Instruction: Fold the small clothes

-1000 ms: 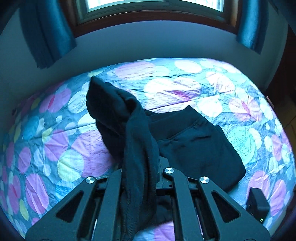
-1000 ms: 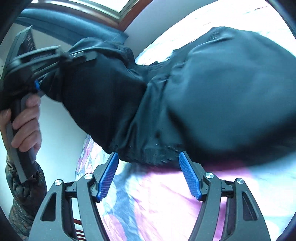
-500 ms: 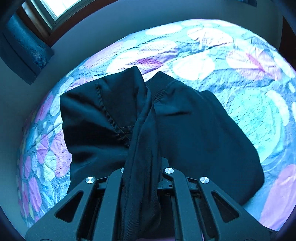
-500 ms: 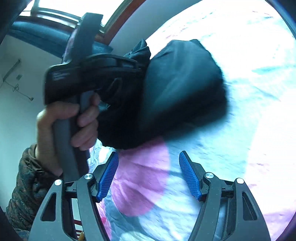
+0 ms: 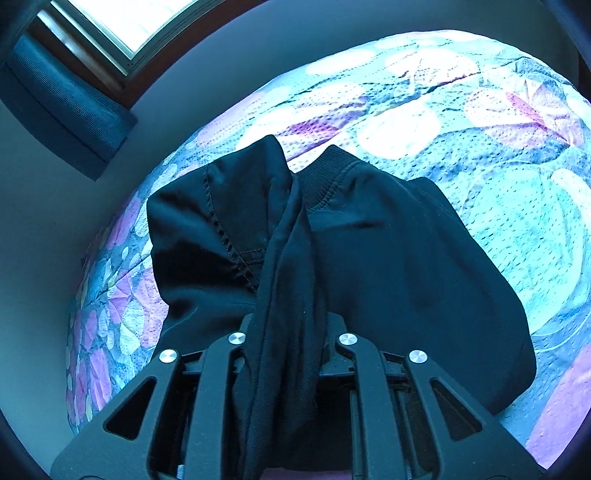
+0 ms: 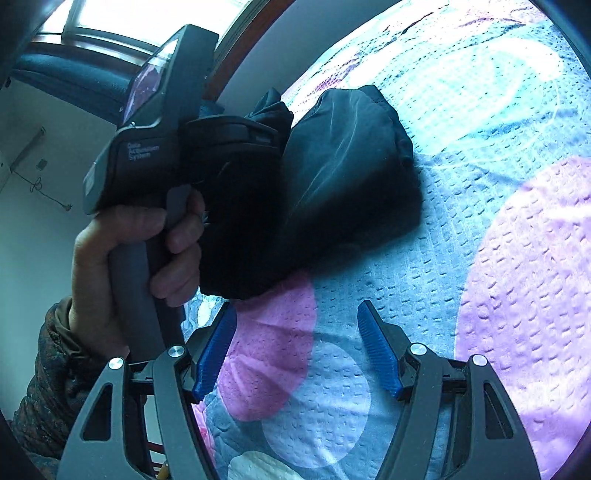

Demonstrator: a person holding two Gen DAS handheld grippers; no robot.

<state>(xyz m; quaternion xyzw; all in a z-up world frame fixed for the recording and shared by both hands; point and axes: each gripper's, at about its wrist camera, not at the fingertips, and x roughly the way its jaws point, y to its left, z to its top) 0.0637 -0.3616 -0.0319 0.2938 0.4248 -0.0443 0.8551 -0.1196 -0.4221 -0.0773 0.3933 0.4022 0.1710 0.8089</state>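
A black garment (image 5: 388,258) lies bunched on the flowered bedspread (image 5: 517,184), one flap folded over the rest, its ribbed waistband at the far edge. My left gripper (image 5: 288,325) hangs just above it. A gathered strand of the cloth fills the gap between its jaws, which are opening; the pads are hidden by the fabric. In the right wrist view a person's hand (image 6: 122,251) holds the left gripper (image 6: 273,129) with its tip buried in the garment (image 6: 351,166). My right gripper (image 6: 297,306) stands open over bare bedspread, nearer than the garment, nothing between its blue pads (image 6: 216,350).
The bedspread (image 6: 480,258) reaches right and forward of the garment. A grey wall bounds the bed at the far side. A window (image 5: 122,22) with a blue curtain (image 5: 62,107) sits above. A patterned sleeve (image 6: 40,387) shows at lower left.
The left gripper came down and laid the lifted flap of the garment over the rest; its jaws now stand slightly wider. The right gripper drew back from the garment's edge.
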